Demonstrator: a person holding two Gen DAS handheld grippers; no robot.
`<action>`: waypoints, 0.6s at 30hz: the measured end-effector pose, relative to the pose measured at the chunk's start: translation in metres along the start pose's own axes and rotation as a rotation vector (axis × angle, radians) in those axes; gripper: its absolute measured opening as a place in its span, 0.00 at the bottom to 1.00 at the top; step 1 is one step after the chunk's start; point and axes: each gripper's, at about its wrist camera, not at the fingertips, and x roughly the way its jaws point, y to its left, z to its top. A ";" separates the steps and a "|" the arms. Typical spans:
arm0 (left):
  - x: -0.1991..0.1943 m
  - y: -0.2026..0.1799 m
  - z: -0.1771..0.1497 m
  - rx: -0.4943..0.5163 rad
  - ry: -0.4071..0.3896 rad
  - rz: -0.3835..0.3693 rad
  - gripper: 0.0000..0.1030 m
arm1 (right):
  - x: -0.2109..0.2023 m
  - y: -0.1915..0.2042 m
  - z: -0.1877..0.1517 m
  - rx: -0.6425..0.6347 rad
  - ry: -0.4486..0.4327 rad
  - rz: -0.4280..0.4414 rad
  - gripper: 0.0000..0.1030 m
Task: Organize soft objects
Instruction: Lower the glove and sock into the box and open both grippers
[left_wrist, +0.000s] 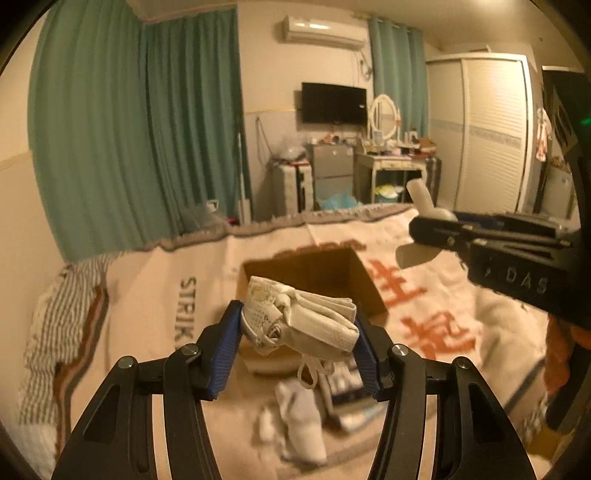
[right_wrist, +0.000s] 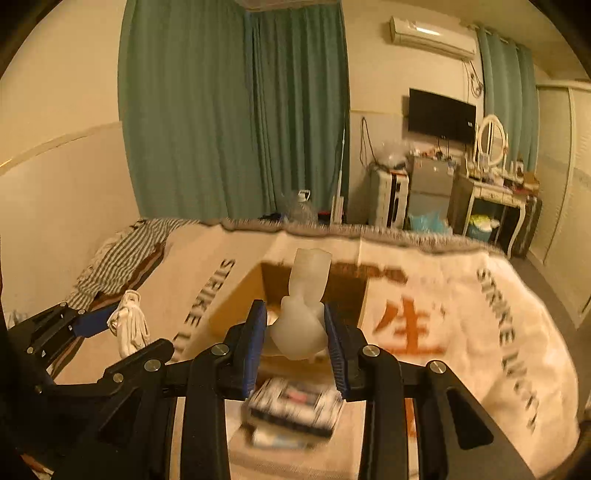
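Note:
My left gripper (left_wrist: 295, 325) is shut on a folded white cloth bundle (left_wrist: 306, 314) with dangling straps, held above the bed in front of an open cardboard box (left_wrist: 314, 273). It also shows in the right wrist view (right_wrist: 92, 323), with the bundle (right_wrist: 129, 326) hanging from it. My right gripper (right_wrist: 295, 332) is shut on a pale translucent soft object (right_wrist: 301, 325), held above the same box (right_wrist: 240, 299). In the left wrist view the right gripper (left_wrist: 428, 236) holds that object (left_wrist: 421, 254) at the right.
The bed carries a cream blanket (right_wrist: 461, 332) with orange characters. A black-and-white packet (right_wrist: 295, 402) and a white sock (left_wrist: 303, 421) lie on it below the grippers. Striped bedding (left_wrist: 62, 325) lies at the left. Green curtains, a dresser and a wardrobe stand behind.

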 end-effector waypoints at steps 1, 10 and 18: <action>0.009 0.003 0.005 0.003 0.000 0.003 0.53 | 0.006 -0.003 0.008 -0.012 0.002 -0.004 0.31; 0.119 0.018 0.019 0.016 0.067 0.028 0.53 | 0.117 -0.051 0.035 0.012 0.091 -0.001 0.31; 0.190 0.022 0.004 0.014 0.141 0.056 0.53 | 0.216 -0.070 -0.002 0.089 0.210 0.049 0.31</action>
